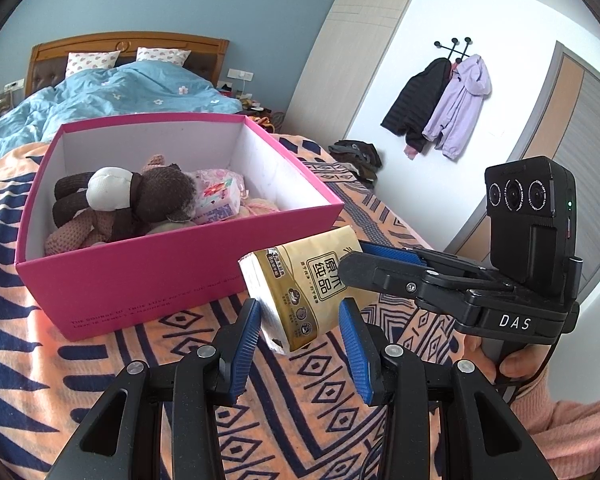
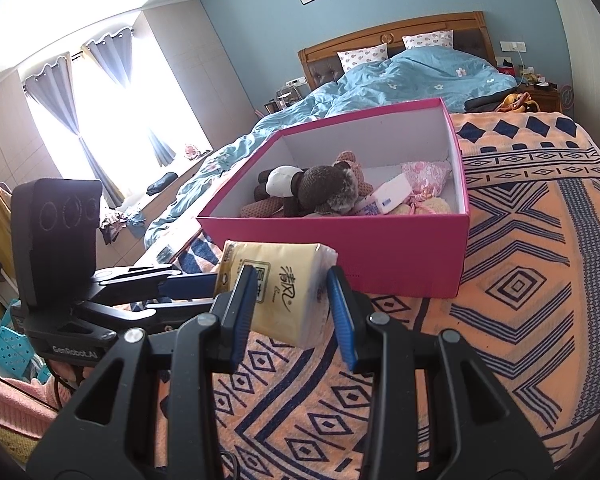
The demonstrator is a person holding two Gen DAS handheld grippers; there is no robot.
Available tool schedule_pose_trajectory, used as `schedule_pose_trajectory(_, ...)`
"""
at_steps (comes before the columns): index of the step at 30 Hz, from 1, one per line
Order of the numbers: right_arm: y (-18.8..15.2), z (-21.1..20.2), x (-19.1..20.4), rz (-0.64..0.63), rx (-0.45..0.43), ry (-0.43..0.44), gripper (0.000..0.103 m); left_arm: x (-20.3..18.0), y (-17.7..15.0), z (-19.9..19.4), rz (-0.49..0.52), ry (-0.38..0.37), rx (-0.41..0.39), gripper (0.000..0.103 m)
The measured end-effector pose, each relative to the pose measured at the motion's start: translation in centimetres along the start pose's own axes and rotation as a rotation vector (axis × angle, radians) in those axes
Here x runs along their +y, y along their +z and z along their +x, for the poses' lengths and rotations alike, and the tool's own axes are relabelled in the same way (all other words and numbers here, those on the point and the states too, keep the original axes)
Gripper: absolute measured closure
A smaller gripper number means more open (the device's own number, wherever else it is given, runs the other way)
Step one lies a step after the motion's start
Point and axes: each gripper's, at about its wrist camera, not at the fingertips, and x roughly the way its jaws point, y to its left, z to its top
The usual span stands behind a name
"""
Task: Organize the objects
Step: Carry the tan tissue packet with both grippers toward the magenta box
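A yellow tissue pack (image 1: 296, 292) (image 2: 288, 296) hangs tilted above the patterned bedspread, just in front of the pink box (image 1: 140, 280) (image 2: 340, 248). My left gripper (image 1: 300, 308) (image 2: 216, 280) is shut on one end of the pack, with a blue pad on either side. From the right, my right gripper (image 1: 352, 258) (image 2: 291, 280) is shut on the other end. Inside the open box lie a brown plush toy (image 1: 140, 200) (image 2: 320, 192), a small pink-and-white tissue pack (image 1: 216, 200) (image 2: 388, 196) and other soft items.
The box rests on an orange bedspread with navy pattern (image 1: 300, 400) (image 2: 520, 280). Behind it lies a blue duvet (image 1: 120, 88) with pillows. Coats (image 1: 440, 108) hang on the right wall. A hand (image 1: 512, 364) in a pink sleeve holds the right gripper. A turquoise basket (image 2: 8, 344) stands at the left.
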Motion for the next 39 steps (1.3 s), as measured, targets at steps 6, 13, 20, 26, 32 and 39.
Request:
schedule_pose_trajectory(6,0.1,0.1,0.0,-0.005,-0.001,-0.001,0.063,0.2,0.3,0.0,-0.002,0.001,-0.006,0.063)
schedule_pose_trajectory(13,0.3,0.2,0.0,-0.008,-0.004,0.000,0.063,0.4,0.5,0.0,-0.002,0.003,-0.007,0.063)
schedule_pose_trajectory(20,0.4,0.3,0.0,-0.009,-0.005,-0.002,0.063,0.7,0.8,0.1,-0.003,0.005,-0.010,0.063)
schedule_pose_trajectory(26,0.5,0.3,0.0,-0.011,-0.006,-0.004,0.063,0.7,0.9,0.1,-0.004,0.006,-0.008,0.063)
schedule_pose_trajectory(32,0.8,0.5,0.0,-0.014,-0.006,-0.004,0.063,0.9,1.0,0.1,-0.005,0.008,-0.011,0.063)
schedule_pose_trajectory(39,1.1,0.6,0.0,-0.015,-0.008,-0.006,0.063,1.2,1.3,0.3,-0.002,0.017,-0.013,0.063)
